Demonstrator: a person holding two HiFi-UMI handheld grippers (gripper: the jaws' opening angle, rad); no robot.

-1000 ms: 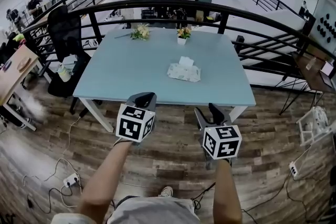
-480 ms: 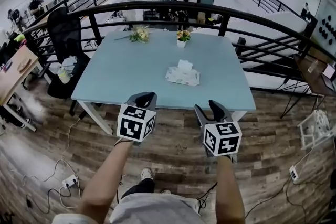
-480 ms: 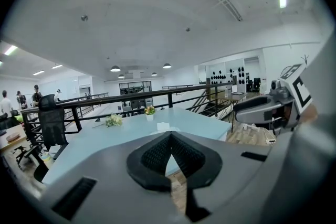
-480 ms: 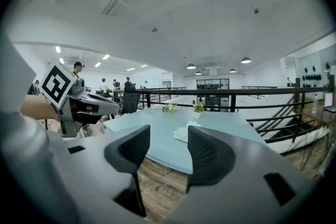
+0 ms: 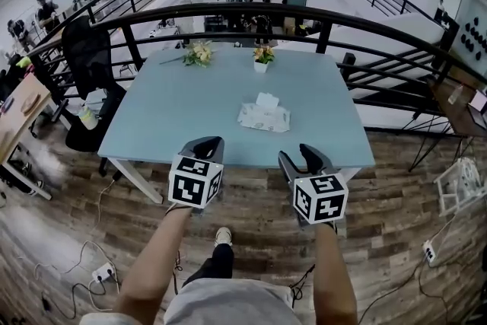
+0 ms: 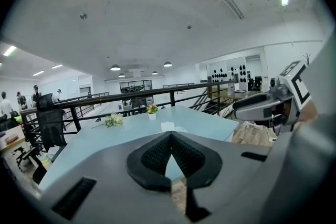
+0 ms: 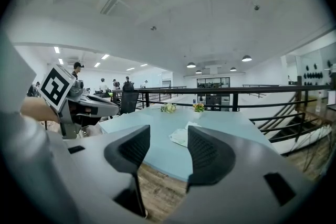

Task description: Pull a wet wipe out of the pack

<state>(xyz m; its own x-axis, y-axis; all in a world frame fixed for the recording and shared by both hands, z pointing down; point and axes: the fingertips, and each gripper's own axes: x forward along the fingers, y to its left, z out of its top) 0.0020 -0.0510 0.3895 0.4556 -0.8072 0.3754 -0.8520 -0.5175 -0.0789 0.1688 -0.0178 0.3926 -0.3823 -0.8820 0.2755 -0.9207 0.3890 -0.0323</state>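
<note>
two grippers near the table (image 5: 175, 110) edge: left gripper (image 5: 207, 142) clenched empty, right gripper (image 5: 303, 154) jaws apart, wipe pack (image 5: 264, 116) mid-table.

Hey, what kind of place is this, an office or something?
Probably an open-plan office or lab on a mezzanine: a black railing curves behind the blue table, an office chair stands at left, with people beyond.

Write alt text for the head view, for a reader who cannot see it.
Two handheld grippers hover before a pale blue table, left gripper shut, right gripper open, both empty. A wet wipe pack lies mid-table, one wipe sticking up; flowers stand at the far edge.
</note>
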